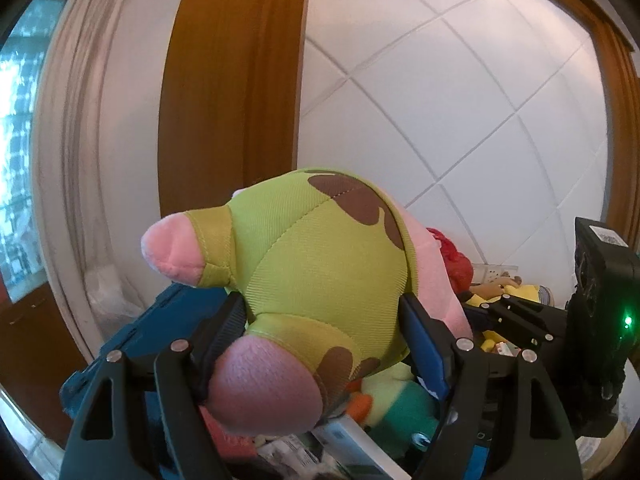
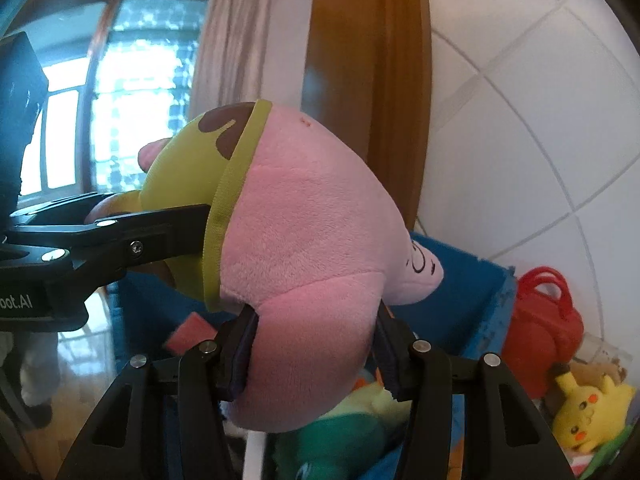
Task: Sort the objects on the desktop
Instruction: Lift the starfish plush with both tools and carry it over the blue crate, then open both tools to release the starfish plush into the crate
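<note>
A pink plush star toy in green shorts with brown spots (image 1: 320,264) is held up in the air by both grippers. My left gripper (image 1: 324,340) is shut on its green shorts. My right gripper (image 2: 314,354) is shut on a pink limb of the same toy (image 2: 304,240). The left gripper's finger (image 2: 160,236) shows in the right wrist view, clamped at the shorts' waistband. The right gripper's body (image 1: 600,320) shows at the right edge of the left wrist view. The toy hangs above a blue bin (image 2: 460,292).
In the blue bin (image 1: 132,336) lie a green and orange plush (image 1: 400,404), a pink box and white boxes. To the right are a red bag (image 2: 548,320) and a yellow Pikachu plush (image 2: 588,412). A tiled wall, wooden frame, curtain and window stand behind.
</note>
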The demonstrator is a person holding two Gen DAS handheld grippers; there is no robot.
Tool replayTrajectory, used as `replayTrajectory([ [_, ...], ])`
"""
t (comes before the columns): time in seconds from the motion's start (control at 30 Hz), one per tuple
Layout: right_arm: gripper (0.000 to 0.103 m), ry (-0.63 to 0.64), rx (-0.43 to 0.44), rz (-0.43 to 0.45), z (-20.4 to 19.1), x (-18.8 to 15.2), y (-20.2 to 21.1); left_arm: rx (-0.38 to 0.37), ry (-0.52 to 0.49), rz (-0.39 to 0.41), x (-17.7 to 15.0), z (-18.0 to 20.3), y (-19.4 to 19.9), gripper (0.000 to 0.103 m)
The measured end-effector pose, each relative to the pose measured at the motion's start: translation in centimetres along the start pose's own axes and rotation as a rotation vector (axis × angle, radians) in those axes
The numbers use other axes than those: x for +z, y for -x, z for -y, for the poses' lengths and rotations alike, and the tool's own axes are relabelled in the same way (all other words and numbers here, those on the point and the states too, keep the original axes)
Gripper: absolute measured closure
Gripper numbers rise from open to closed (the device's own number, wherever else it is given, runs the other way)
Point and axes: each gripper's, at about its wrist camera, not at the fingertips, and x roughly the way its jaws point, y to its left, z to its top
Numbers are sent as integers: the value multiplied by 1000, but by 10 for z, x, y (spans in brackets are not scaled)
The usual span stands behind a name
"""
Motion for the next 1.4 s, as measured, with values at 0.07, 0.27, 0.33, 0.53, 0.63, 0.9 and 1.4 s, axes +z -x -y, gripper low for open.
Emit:
replayTrajectory([
  [0.07,52,3,-27,-43,3,6,-17,3,8,-15,0,-5,-9,20],
  [0.27,35,-10,-89,-70,15,10,-33,13,34,-59,0,-21,-34,0],
  [0.33,26,-7,-99,-74,16,11,-37,16,42,-73,0,-27,-43,0],
  [0.53,22,6,-114,-79,9,15,-39,43,69,-120,-4,-43,-58,0],
  [0.63,15,12,-121,-78,3,18,-37,45,77,-125,-11,-50,-59,0],
  [0.9,1,21,-123,-59,-3,17,-23,63,74,-136,-21,-44,-43,0],
  [1.4,0,-16,-196,-48,5,-5,44,100,80,-144,-40,-18,5,0],
])
